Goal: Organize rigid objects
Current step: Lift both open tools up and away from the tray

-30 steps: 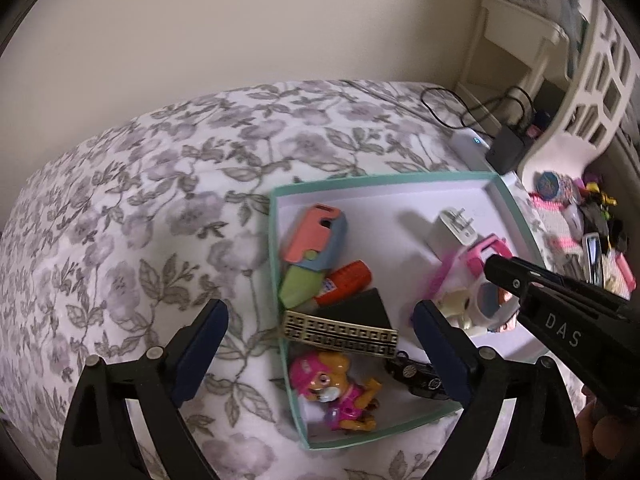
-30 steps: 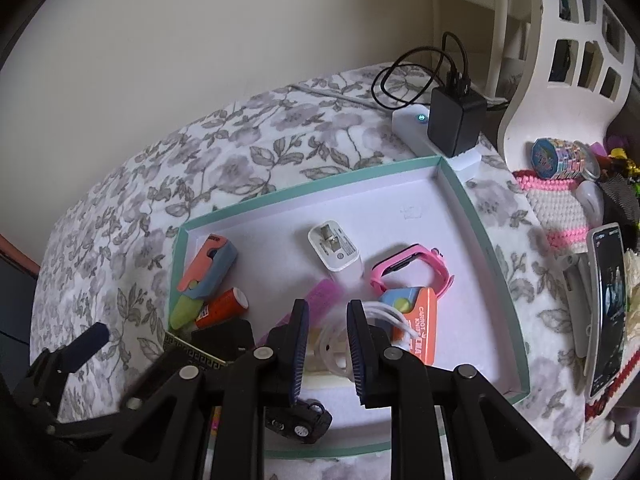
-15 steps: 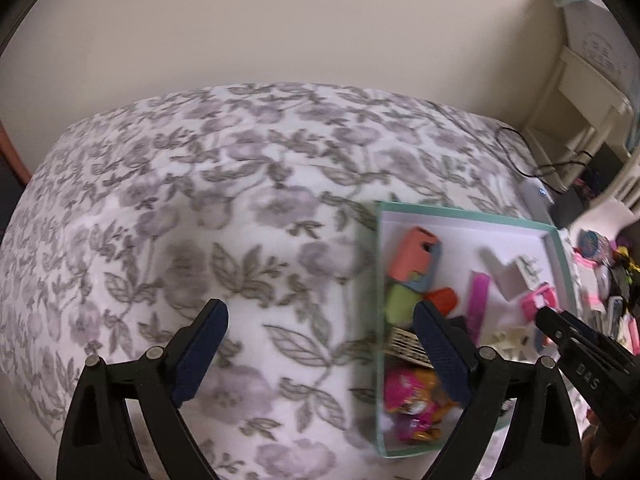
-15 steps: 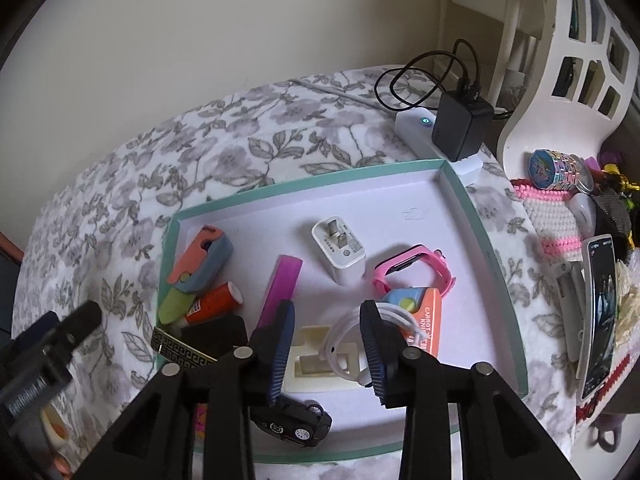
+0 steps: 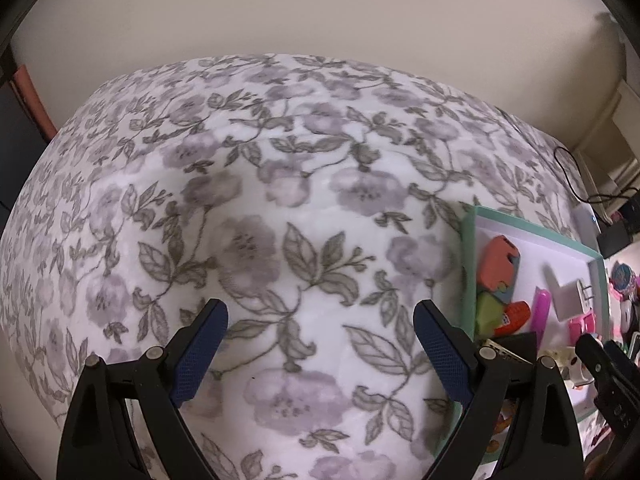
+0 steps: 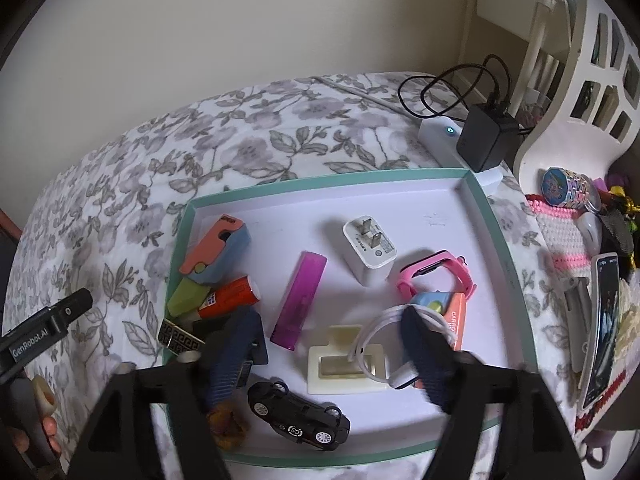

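The right gripper (image 6: 326, 344) hangs over the shallow mint-rimmed cardboard tray (image 6: 496, 240) on the floral bedspread (image 6: 256, 136), jaws opening, nothing pressed between them; a cream plastic holder (image 6: 340, 364) and a white looped band (image 6: 380, 344) lie between its fingers. The purple plastic stick (image 6: 298, 300) lies just up and left, its long axis running away from the gripper. The left gripper (image 5: 320, 352) stands wide and empty over bare bedspread, the tray to its right. One black toy car (image 6: 298, 420), one white plug adapter (image 6: 368, 252), one pink watch (image 6: 440, 272).

Mint-rimmed tray (image 6: 500, 236), grey-floral blanket (image 5: 280, 200)
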Motion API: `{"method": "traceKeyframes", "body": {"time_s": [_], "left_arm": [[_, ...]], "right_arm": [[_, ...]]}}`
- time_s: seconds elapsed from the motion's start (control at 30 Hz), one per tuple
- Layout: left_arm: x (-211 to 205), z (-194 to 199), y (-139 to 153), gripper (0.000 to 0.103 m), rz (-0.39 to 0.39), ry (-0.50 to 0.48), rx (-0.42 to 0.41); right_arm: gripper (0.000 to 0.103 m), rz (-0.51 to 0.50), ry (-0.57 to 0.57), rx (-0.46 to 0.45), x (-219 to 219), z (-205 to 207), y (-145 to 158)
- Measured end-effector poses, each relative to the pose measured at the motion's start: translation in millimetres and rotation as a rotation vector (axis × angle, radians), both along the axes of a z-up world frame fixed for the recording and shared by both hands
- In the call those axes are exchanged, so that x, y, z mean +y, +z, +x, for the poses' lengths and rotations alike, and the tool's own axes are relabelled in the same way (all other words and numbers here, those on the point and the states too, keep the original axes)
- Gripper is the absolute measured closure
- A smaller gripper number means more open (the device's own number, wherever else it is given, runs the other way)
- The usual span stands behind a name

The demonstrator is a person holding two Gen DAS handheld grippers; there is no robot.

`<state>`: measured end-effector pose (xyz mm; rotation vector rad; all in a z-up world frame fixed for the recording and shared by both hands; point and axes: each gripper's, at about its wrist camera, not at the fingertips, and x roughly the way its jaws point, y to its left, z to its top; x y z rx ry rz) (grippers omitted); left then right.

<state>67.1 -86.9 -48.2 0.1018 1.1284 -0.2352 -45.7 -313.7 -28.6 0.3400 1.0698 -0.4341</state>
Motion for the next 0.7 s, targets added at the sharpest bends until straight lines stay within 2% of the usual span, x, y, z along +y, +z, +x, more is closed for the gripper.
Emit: {"method": "traceKeyframes", "body": {"time_s": [0.13,0.53,0.6,0.7], "left_arm": [[7.3,0.0,1.7,0.009,-0.018,0.017,-0.011],[20.6,-13.1,19.1,0.009,-0.028,-0.004,-0.030],[23.5,-18.6,25.0,0.009,-0.034,-0.001,-0.050],[25.0,-31.8,41.1,0.009,-0.013,-0.009,-0.133]], "right_arm": [[0.002,-0.024,0.011,-0.007,5.7,0.5,2.7],[0.002,-0.066,0.058,-0.029,28.7,-3.0,15.1],[0.002,-0.068,0.055,-0.035,30.4,-6.2,18.5],[0.002,-0.060,0.051,-0.055,33.0,-12.3,24.6]]}}
